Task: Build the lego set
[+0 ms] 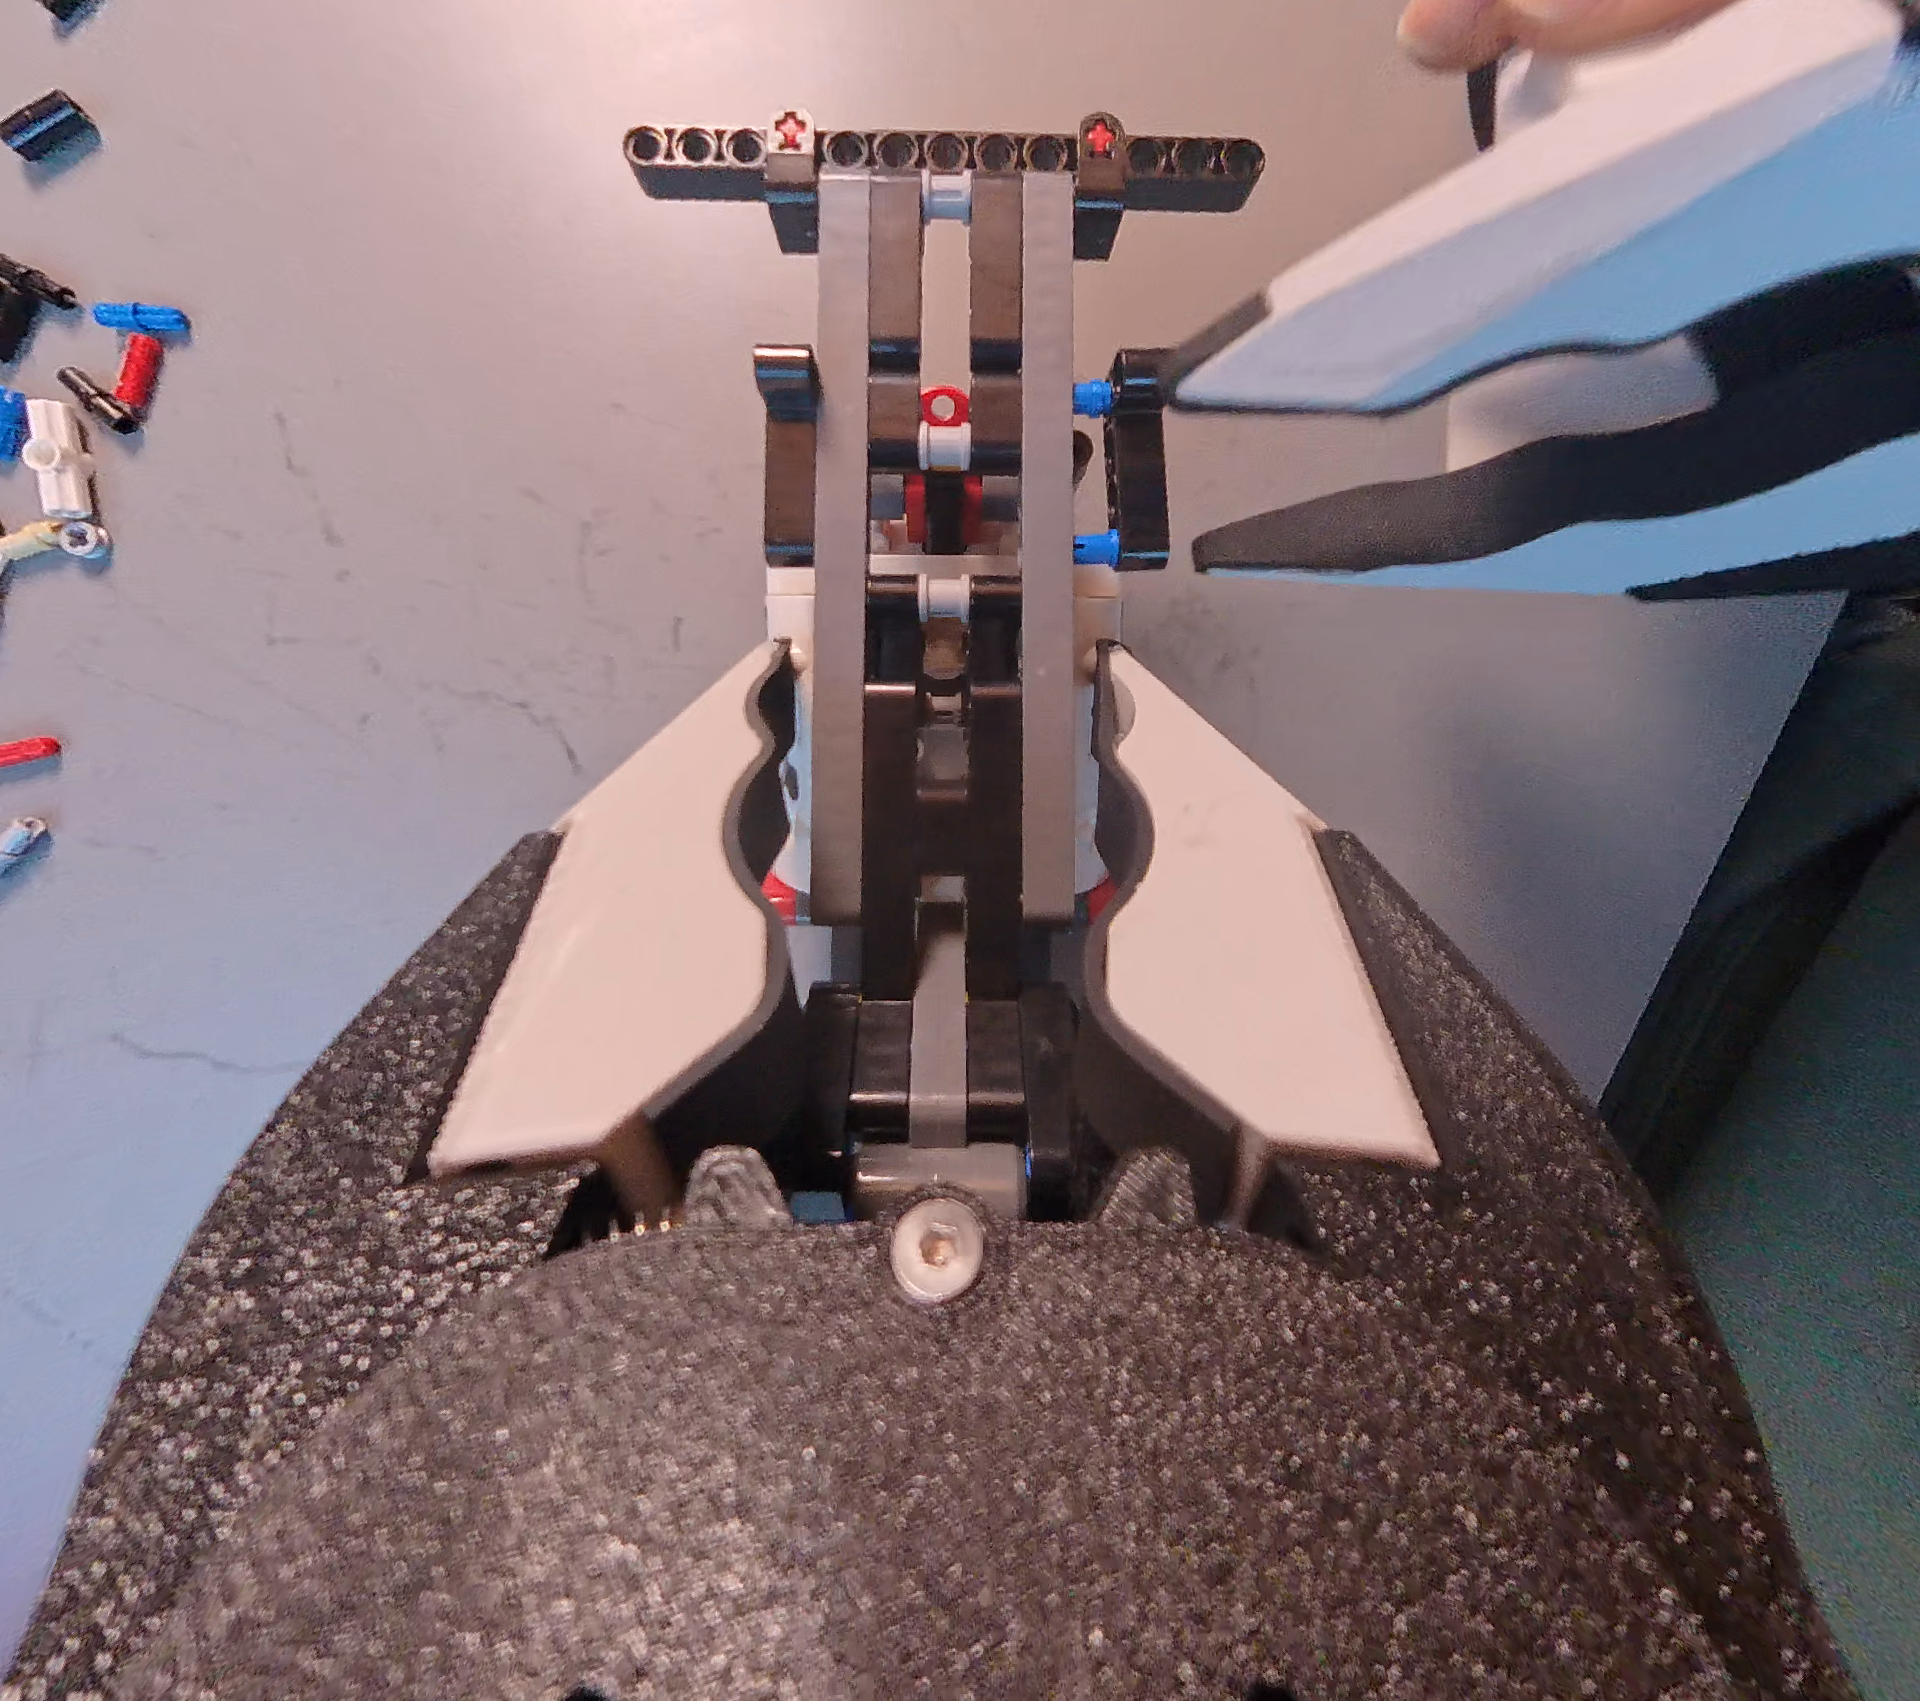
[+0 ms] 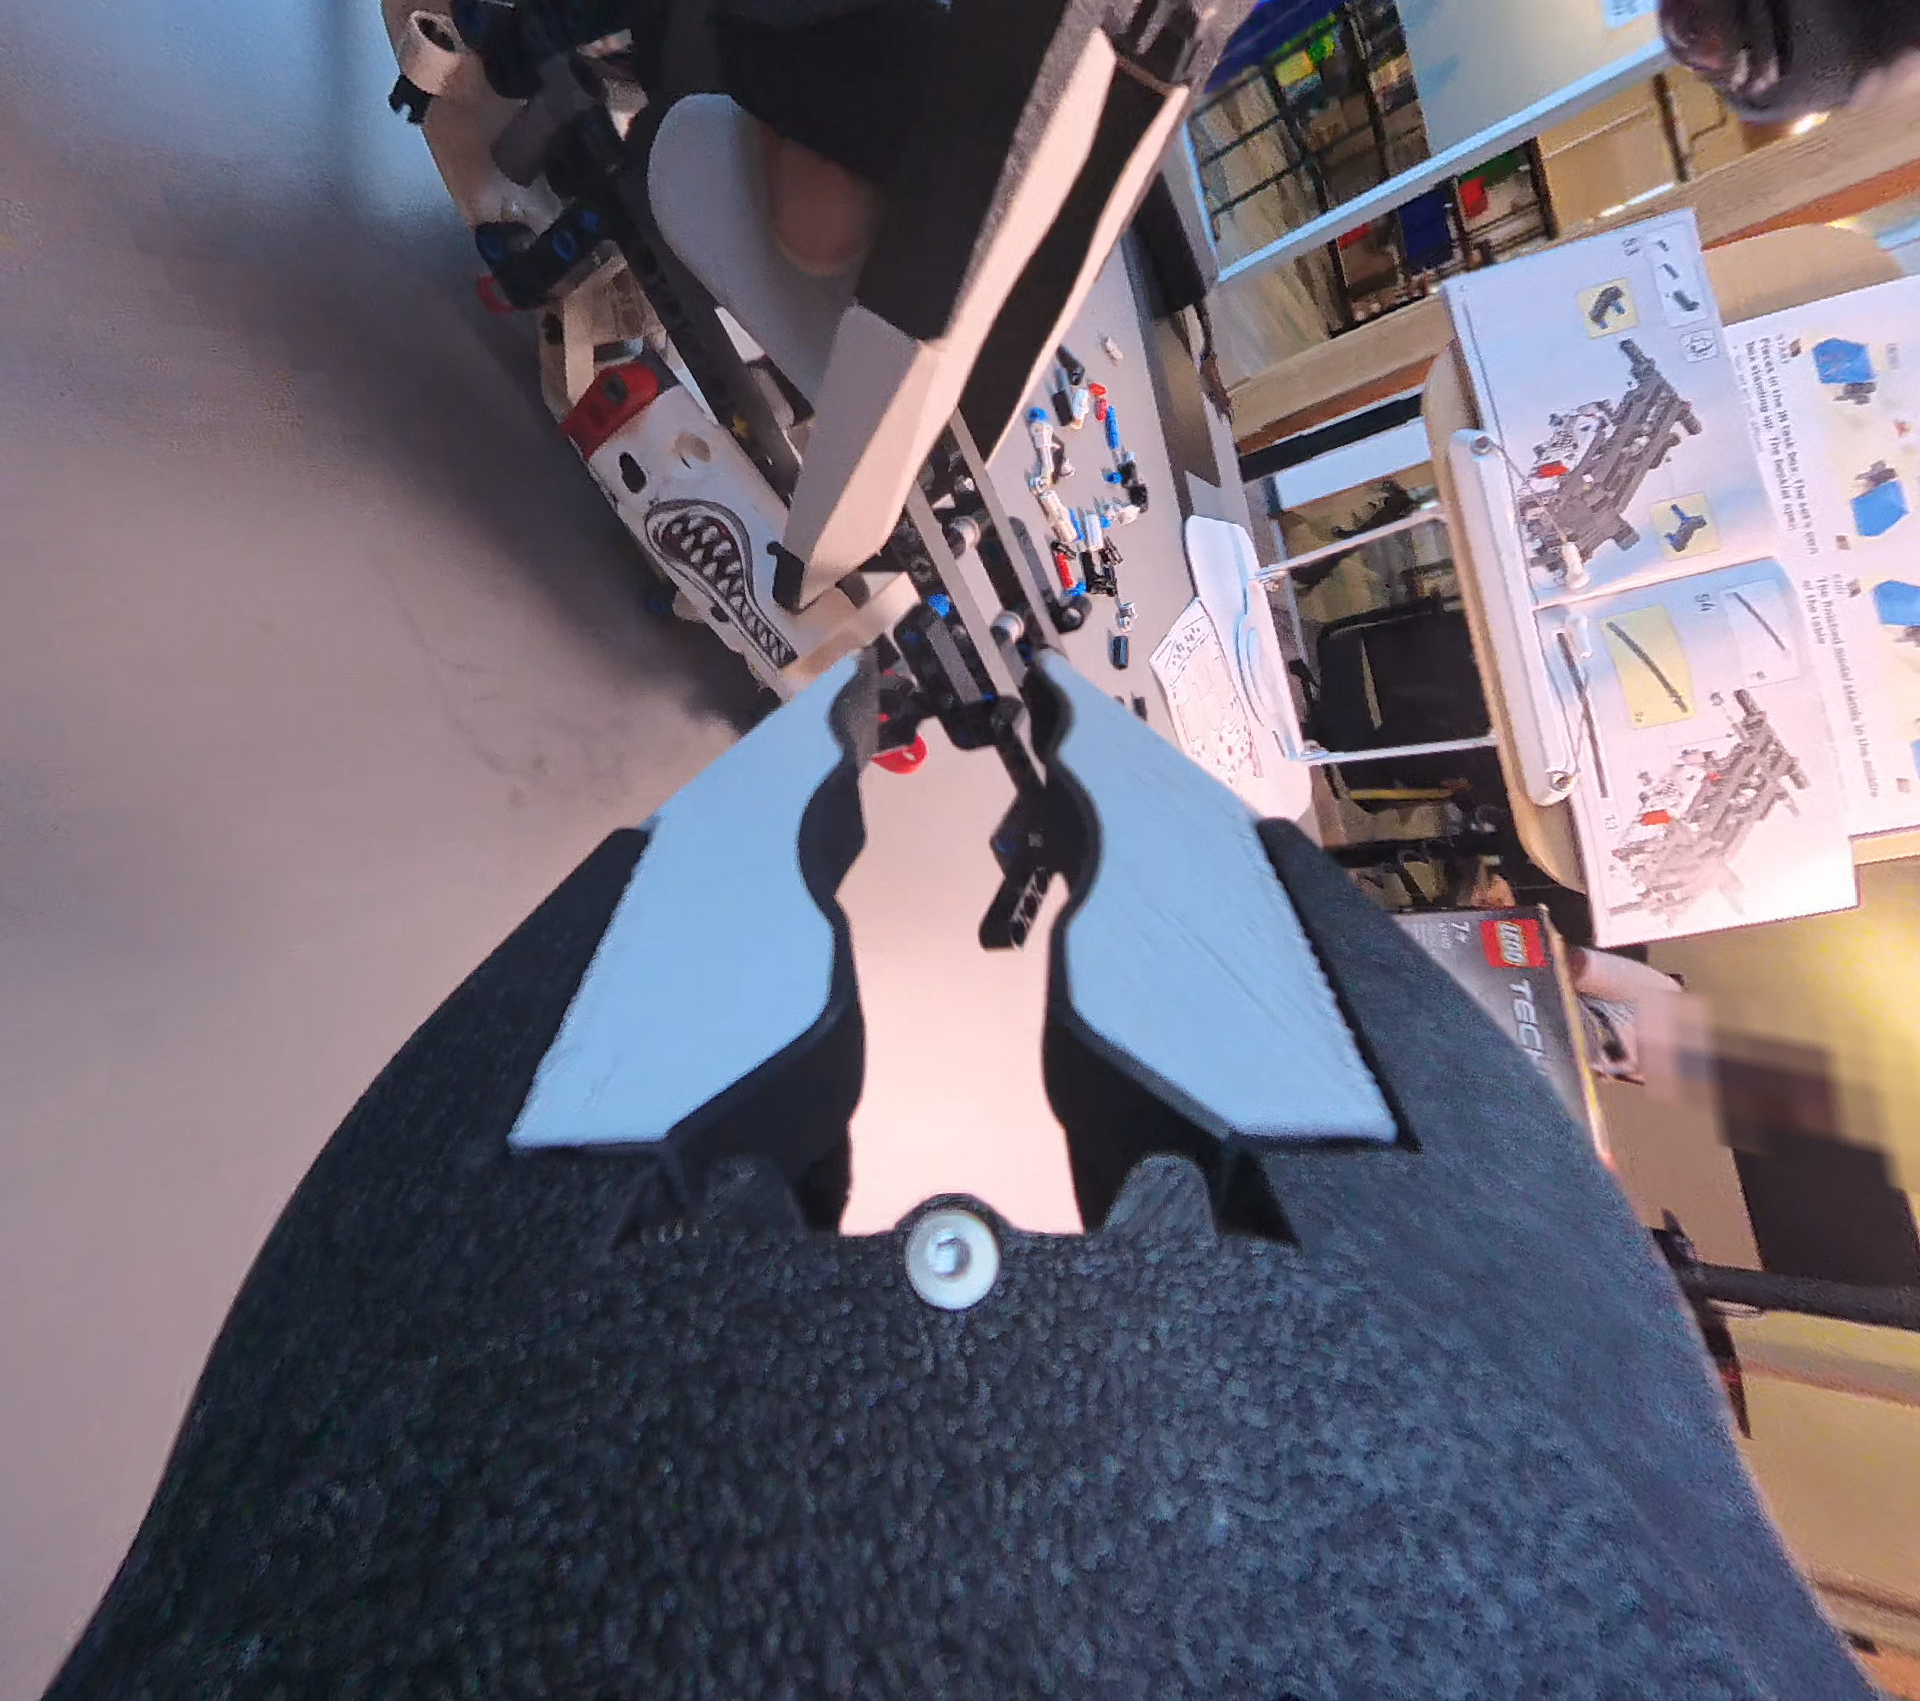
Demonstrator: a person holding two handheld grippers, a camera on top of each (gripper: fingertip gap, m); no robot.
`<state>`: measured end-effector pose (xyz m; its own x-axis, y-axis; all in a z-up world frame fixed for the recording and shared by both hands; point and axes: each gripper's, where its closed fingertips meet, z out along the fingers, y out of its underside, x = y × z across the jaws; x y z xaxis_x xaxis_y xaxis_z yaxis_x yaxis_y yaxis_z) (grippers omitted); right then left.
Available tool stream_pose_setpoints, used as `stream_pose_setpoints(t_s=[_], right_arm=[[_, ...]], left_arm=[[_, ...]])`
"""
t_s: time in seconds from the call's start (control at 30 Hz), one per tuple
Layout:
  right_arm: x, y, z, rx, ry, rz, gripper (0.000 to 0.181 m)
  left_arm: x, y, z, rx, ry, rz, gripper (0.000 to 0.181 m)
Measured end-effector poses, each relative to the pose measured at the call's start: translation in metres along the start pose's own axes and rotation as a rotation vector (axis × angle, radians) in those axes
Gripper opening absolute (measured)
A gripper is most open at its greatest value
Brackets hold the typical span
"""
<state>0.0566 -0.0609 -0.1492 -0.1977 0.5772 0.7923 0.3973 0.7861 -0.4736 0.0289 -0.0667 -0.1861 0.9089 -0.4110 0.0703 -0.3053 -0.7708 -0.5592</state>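
My left gripper (image 1: 943, 654) is shut on the lego model (image 1: 943, 363), a long frame of grey and black beams on a white body, and holds it pointing away from me. A long black holed beam (image 1: 943, 150) crosses its far end. My right gripper (image 1: 1184, 472) comes in from the right, open, with its fingertips at the two ends of a short black beam (image 1: 1140, 467) that sits on two blue pins on the model's right side. In the right wrist view the short beam (image 2: 1023, 898) lies between the open fingers of my right gripper (image 2: 951, 675), near the right one. The model's white shark-mouth panel (image 2: 707, 550) shows there.
Loose small pieces (image 1: 62, 404) lie on the grey table (image 1: 416, 93) at the left; they also show in the right wrist view (image 2: 1081, 508). An instruction booklet (image 2: 1662, 560) stands on a holder beyond. A lego box (image 2: 1517, 976) is at the right. The table edge (image 1: 1714, 820) runs down the right.
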Motion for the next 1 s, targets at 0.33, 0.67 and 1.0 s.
stream_pose_setpoints(t_s=[0.33,0.67,1.0], right_arm=[[0.005,0.019,0.018,-0.043,0.092,-0.221,0.023],[0.007,0.019,0.016,-0.051,0.21,-0.149,0.017],[0.007,0.02,0.014,-0.062,0.219,-0.111,0.017]], left_arm=[[-0.002,0.001,0.0,-0.013,-0.01,-0.006,0.057],[-0.002,0.0,0.001,-0.015,-0.024,-0.021,0.056],[-0.002,0.0,0.001,-0.013,-0.032,-0.008,0.056]])
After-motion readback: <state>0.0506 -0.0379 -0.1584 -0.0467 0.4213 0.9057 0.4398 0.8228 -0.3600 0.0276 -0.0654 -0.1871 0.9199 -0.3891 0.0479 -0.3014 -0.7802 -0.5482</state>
